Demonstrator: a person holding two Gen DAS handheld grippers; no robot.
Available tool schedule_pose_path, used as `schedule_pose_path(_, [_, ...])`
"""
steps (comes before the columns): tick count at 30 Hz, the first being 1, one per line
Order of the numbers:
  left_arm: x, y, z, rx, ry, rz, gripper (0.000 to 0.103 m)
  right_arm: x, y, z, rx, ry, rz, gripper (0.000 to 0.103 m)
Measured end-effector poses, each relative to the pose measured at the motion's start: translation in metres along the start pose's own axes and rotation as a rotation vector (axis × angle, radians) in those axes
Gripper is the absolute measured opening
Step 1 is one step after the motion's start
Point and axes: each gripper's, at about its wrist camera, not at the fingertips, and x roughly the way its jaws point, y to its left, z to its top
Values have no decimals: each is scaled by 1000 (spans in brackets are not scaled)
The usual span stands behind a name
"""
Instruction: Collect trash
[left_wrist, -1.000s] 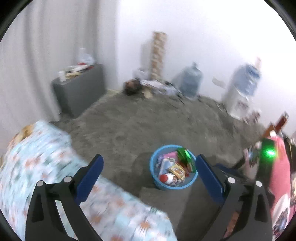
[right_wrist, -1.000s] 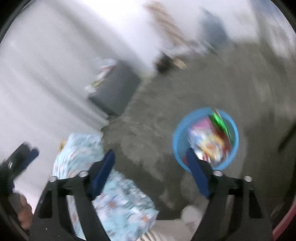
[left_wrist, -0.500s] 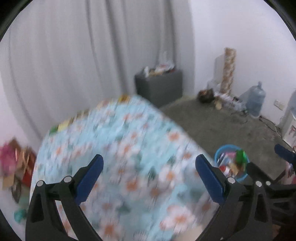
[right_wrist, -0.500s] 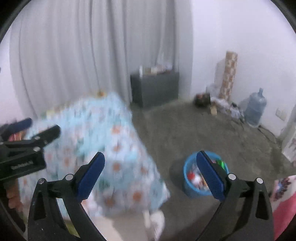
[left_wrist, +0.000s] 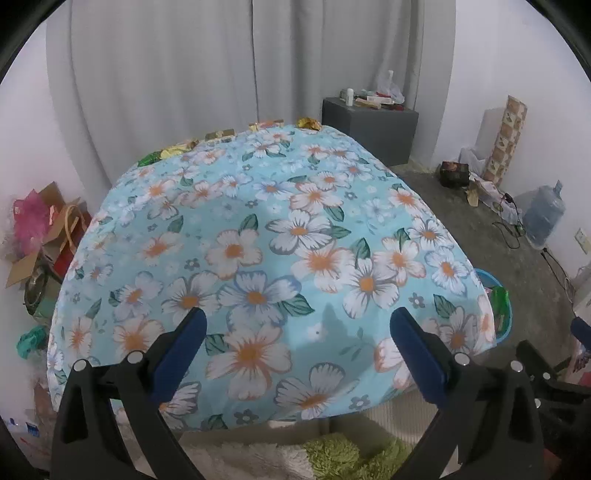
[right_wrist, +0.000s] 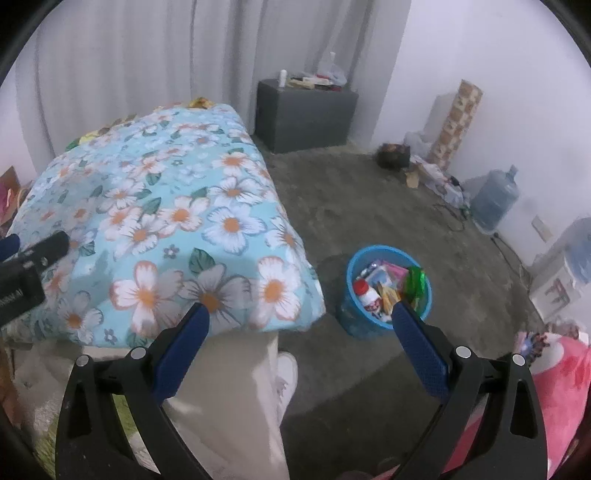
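Left gripper (left_wrist: 297, 332): jaws spread wide, nothing between them, held over the near edge of the table with the blue floral tablecloth (left_wrist: 258, 229). Right gripper (right_wrist: 299, 328): jaws also spread wide, empty, pointing past the table's right corner toward the floor.

Trash: blue basket (right_wrist: 373, 325) sits on the grey carpet (right_wrist: 369, 206) just off the table's right corner, apart from the cloth. It holds a white bottle with a red cap (right_wrist: 365, 293), a green wrapper (right_wrist: 415, 280) and mixed packets. In the left view only a sliver of the basket (left_wrist: 504, 325) shows past the cloth edge.

More litter along the far edge of the tabletop against the curtain (left_wrist: 166, 74): a crumpled yellow wrapper (left_wrist: 309, 123), a green wrapper (left_wrist: 149, 159), a few flat packets in between, too small to identify.

Room: dark grey cabinet (right_wrist: 306, 118) with clutter on top in the corner, water jug (right_wrist: 495, 201) by the right wall, cardboard and bags piled left of the table (left_wrist: 44, 236). The left gripper's body (right_wrist: 26, 269) shows at the right view's left edge.
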Motion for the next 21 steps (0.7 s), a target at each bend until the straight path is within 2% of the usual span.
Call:
schedule_pose_path(9, [3,-5,-3,62,30,47,98,0,-14,-1,38,3,-43,95])
schedule_pose_path(21, [6,2,-4,46,49,81,98,3,-14,-3,37,9,-41,95])
